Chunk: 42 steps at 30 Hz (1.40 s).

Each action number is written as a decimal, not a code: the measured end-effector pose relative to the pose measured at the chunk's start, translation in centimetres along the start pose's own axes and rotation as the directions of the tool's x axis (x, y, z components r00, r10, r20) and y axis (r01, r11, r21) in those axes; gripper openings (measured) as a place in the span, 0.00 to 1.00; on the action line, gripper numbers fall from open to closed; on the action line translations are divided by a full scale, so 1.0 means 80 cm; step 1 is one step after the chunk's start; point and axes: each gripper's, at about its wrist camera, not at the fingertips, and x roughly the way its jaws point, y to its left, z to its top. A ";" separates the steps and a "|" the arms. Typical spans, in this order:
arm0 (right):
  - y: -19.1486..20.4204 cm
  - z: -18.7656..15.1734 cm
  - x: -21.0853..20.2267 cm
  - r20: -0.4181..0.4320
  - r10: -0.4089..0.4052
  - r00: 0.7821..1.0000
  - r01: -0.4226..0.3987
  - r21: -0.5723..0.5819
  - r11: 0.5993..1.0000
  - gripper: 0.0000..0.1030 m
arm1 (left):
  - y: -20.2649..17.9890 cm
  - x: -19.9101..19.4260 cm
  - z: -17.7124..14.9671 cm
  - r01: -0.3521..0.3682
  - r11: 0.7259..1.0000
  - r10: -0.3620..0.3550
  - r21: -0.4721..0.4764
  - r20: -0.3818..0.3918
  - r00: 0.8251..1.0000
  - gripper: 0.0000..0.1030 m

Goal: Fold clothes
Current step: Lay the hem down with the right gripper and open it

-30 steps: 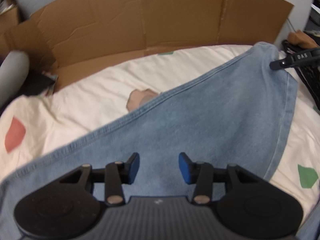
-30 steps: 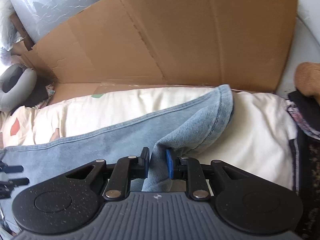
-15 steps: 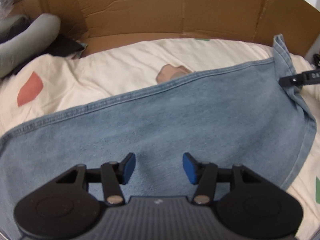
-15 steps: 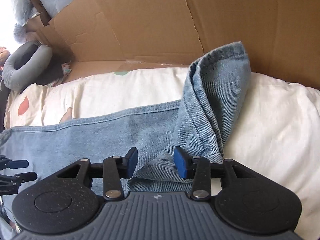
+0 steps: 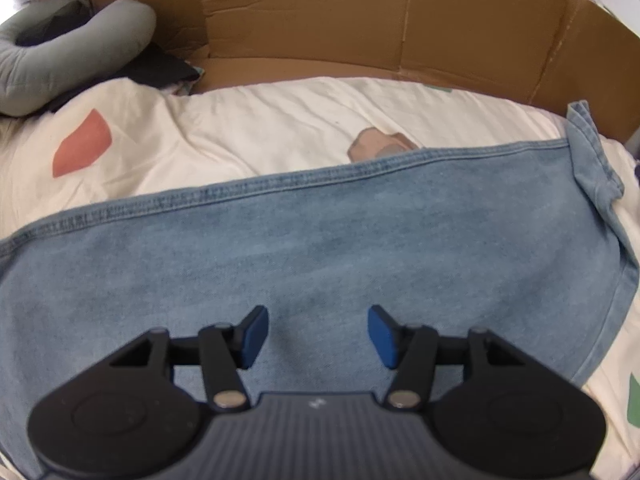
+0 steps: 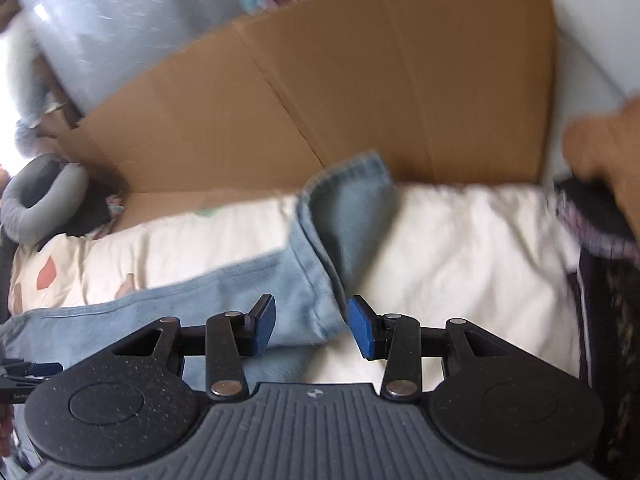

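A light blue denim garment (image 5: 320, 248) lies spread across the cream bedsheet (image 5: 248, 128), its stitched edge running left to right. Its right corner (image 5: 592, 160) is flipped over and rumpled. My left gripper (image 5: 316, 334) hovers open over the denim's middle, nothing between its blue pads. In the right wrist view the same denim (image 6: 280, 280) ends in a folded-back flap (image 6: 348, 216) lying on the sheet. My right gripper (image 6: 311, 326) stands open just behind that flap, with the cloth's edge lying loose between the pads.
A brown cardboard wall (image 5: 360, 20) stands along the bed's far side. A grey neck pillow (image 5: 60, 64) and dark clothes sit at the far left. Dark patterned fabric (image 6: 608, 280) and a person's hand (image 6: 608, 140) are at the right edge of the right wrist view.
My right gripper opened and let go of the denim corner, which dropped onto the sheet, then pulled back. My left gripper stayed open and swung to face the denim squarely.
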 end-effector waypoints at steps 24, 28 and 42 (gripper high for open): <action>-0.036 0.021 -0.047 -0.019 -0.188 0.982 0.188 -0.013 0.982 0.08 | -0.022 -0.004 0.002 0.032 0.999 -0.033 0.042 0.019 0.999 0.56; -0.045 0.015 -0.067 -0.025 -0.267 0.963 0.265 -0.039 0.963 0.08 | -0.019 -0.003 0.001 0.027 0.999 -0.028 0.034 0.017 0.999 0.56; -0.049 -0.013 -0.070 -0.044 -0.395 0.917 0.388 -0.116 0.914 0.22 | -0.004 -0.031 0.001 -0.008 1.000 0.008 0.024 0.032 0.999 0.58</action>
